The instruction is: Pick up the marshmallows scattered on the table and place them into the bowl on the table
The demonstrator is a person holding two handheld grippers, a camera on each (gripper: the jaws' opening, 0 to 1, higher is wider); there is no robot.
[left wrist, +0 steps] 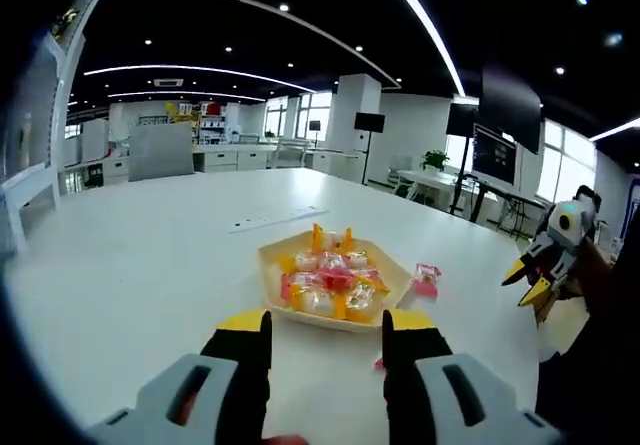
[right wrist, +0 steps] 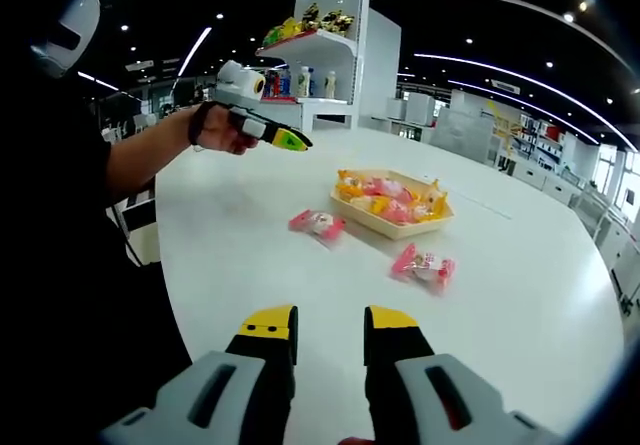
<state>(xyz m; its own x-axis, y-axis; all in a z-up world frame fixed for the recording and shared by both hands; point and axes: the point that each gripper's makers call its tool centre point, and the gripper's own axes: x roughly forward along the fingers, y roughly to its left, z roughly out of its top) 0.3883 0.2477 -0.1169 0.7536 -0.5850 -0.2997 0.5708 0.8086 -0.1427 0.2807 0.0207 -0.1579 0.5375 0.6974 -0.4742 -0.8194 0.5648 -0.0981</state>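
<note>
A shallow beige bowl (left wrist: pixel 268 265) (right wrist: pixel 372 225) sits on the white table, holding several wrapped marshmallows (left wrist: pixel 330 277) (right wrist: pixel 390 197) in pink, yellow and white. One pink-wrapped marshmallow (left wrist: pixel 427 280) (right wrist: pixel 318 224) lies on the table beside the bowl. A second one (right wrist: pixel 424 265) lies nearer my right gripper. My left gripper (left wrist: pixel 327 323) (right wrist: pixel 288 141) is open just short of the bowl, empty. My right gripper (right wrist: pixel 331 320) (left wrist: pixel 527 283) is open too, held above the table well back from both loose marshmallows.
A flat white strip (left wrist: pixel 277 219) lies on the table beyond the bowl. The table (right wrist: pixel 250 265) curves away at its near edge. A person's arm (right wrist: pixel 150 160) holds the left gripper. Shelves (right wrist: pixel 310 55), desks and monitors (left wrist: pixel 495 150) stand far behind.
</note>
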